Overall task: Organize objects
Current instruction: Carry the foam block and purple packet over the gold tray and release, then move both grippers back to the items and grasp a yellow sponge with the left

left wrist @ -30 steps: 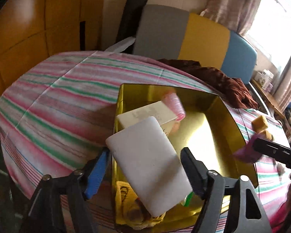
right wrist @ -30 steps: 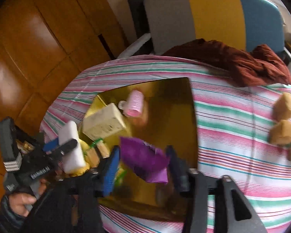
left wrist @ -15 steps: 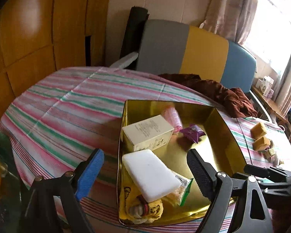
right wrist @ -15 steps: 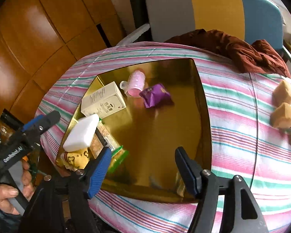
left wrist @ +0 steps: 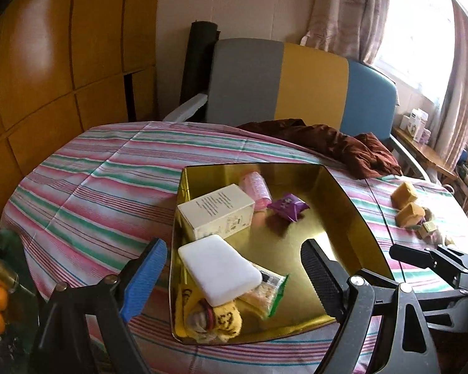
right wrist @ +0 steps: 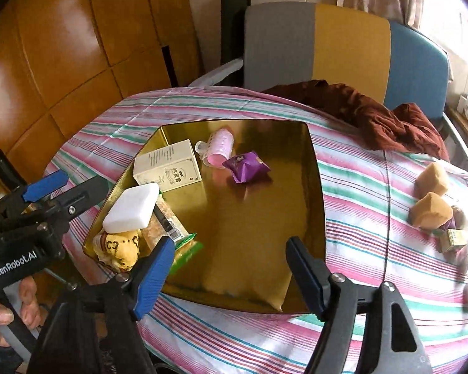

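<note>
Both grippers, left and right, hung wide apart and held nothing, above the near rim of the gold tray. In the tray lay a white block atop a snack packet and a yellow pouch, with a box, pink bottle and purple packet farther back. Tan blocks sat well right on the striped cloth, clear of the tray. A brown cloth lay behind.
</note>
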A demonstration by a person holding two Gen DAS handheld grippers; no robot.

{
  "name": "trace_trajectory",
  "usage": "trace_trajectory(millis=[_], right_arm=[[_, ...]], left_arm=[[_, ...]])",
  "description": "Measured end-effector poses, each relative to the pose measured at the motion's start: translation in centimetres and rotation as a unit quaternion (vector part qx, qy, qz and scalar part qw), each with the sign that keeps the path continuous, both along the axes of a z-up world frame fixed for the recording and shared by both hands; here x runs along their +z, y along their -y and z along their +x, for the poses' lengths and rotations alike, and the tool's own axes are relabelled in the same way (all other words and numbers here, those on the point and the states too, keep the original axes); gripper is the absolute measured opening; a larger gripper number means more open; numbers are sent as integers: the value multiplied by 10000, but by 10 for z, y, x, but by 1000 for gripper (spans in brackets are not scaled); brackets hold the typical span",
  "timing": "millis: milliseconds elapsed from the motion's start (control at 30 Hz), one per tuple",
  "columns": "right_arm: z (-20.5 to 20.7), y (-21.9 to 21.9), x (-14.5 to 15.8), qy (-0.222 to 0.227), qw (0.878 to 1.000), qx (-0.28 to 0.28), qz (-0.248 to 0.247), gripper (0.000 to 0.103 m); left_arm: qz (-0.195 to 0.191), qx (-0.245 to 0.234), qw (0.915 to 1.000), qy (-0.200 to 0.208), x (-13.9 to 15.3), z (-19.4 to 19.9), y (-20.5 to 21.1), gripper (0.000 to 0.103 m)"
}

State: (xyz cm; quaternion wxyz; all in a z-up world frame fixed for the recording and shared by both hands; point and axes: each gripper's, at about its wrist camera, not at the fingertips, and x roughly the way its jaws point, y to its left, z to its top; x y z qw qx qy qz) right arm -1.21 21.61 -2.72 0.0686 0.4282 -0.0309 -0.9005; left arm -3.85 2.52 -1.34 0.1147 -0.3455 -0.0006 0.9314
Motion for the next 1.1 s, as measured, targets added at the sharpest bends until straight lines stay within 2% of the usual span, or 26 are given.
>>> trace_trajectory(millis=[767, 1100], right_arm=[[17, -48, -1, -115, 9977, -660, -136, 75], [23, -93, -10, 89, 9927, -1199, -89, 75]], left_arm=[[-355, -515, 9980, 58, -4, 17, -41, 88], [-460, -817, 9956, 54, -4, 20, -64, 88]])
